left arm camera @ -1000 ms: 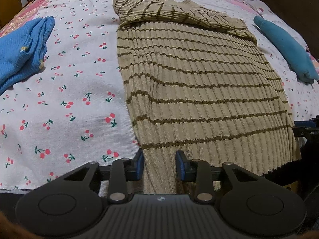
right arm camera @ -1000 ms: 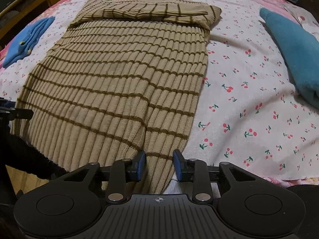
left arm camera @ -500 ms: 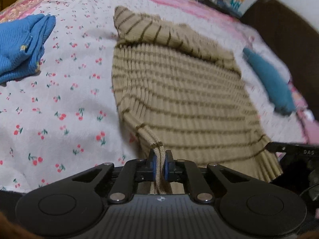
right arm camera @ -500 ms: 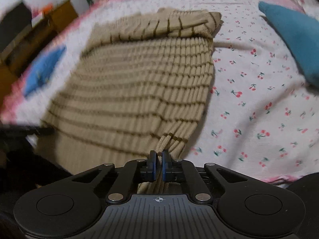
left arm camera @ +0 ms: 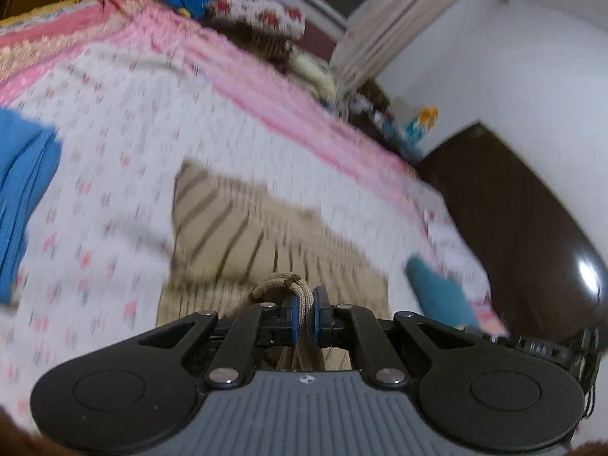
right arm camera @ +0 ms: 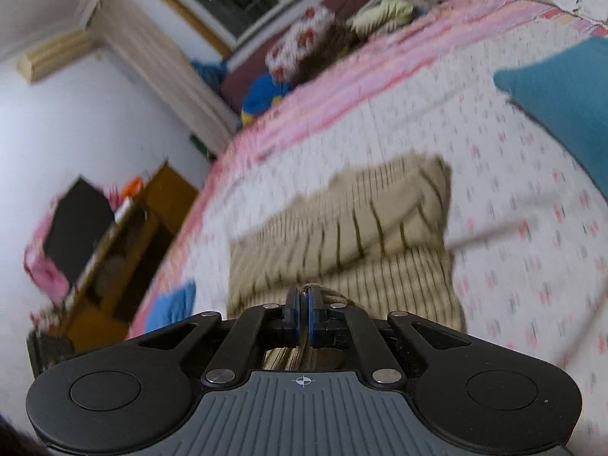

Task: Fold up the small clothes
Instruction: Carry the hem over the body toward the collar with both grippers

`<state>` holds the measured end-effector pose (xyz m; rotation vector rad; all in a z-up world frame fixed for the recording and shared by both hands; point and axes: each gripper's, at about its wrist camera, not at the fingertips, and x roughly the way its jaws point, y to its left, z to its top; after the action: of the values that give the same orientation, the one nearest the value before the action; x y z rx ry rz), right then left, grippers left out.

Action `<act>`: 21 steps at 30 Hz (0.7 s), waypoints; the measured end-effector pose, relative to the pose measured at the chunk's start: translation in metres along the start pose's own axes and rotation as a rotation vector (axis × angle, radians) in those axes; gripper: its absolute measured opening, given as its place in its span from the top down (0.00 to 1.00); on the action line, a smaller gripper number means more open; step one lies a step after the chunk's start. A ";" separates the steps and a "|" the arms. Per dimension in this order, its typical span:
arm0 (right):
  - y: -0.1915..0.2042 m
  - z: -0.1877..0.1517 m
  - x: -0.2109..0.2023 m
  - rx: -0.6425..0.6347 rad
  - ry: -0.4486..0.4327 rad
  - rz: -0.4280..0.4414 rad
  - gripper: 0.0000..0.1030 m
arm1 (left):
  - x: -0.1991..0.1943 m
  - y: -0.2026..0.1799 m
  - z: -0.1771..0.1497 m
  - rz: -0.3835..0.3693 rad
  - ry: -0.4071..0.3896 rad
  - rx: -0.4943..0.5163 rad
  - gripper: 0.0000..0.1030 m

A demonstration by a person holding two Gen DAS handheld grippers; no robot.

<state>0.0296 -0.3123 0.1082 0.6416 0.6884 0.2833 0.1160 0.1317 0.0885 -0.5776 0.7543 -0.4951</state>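
A tan ribbed sweater with dark brown stripes (left arm camera: 243, 235) lies on the cherry-print bedsheet (left arm camera: 114, 190); its far folded part shows blurred ahead. My left gripper (left arm camera: 303, 309) is shut on the sweater's hem, a bunched fold standing between the blue pads. In the right wrist view the same sweater (right arm camera: 361, 224) stretches ahead, and my right gripper (right arm camera: 303, 313) is shut on its other hem corner, with a thin edge of knit pinched between the pads. Both hem corners are lifted off the bed.
A blue garment (left arm camera: 22, 197) lies on the bed to the left, a teal one (left arm camera: 437, 288) (right arm camera: 566, 106) to the right. Pillows and clothes (left arm camera: 262, 15) pile at the head of the bed. A wooden cabinet (right arm camera: 125, 250) stands beside the bed.
Both grippers closed on the sweater's near hem corners, then lifted and carried them forward toward the far end. The views tilted up, and now show the wall and window.
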 end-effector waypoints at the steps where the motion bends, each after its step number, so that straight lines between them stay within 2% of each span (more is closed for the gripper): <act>1: -0.001 0.010 0.005 0.009 -0.013 0.000 0.96 | 0.007 0.003 0.011 -0.007 -0.017 -0.013 0.87; 4: -0.010 0.036 0.024 0.043 -0.037 -0.007 0.96 | 0.029 0.013 0.036 0.002 -0.041 -0.032 0.87; 10: -0.035 0.075 0.081 0.110 -0.047 -0.058 0.96 | 0.088 0.045 0.066 0.053 -0.034 -0.076 0.87; 15: -0.058 0.087 0.134 0.174 -0.014 -0.143 0.96 | 0.122 0.077 0.070 0.083 -0.022 -0.165 0.87; 17: -0.068 0.088 0.150 0.210 0.013 -0.147 0.94 | 0.128 0.088 0.069 0.084 -0.030 -0.221 0.87; 21: -0.075 0.089 0.162 0.226 0.009 -0.148 0.90 | 0.130 0.092 0.068 0.096 -0.057 -0.217 0.83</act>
<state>0.2119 -0.3388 0.0323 0.8000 0.7791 0.0716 0.2674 0.1416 0.0061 -0.7506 0.7831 -0.3086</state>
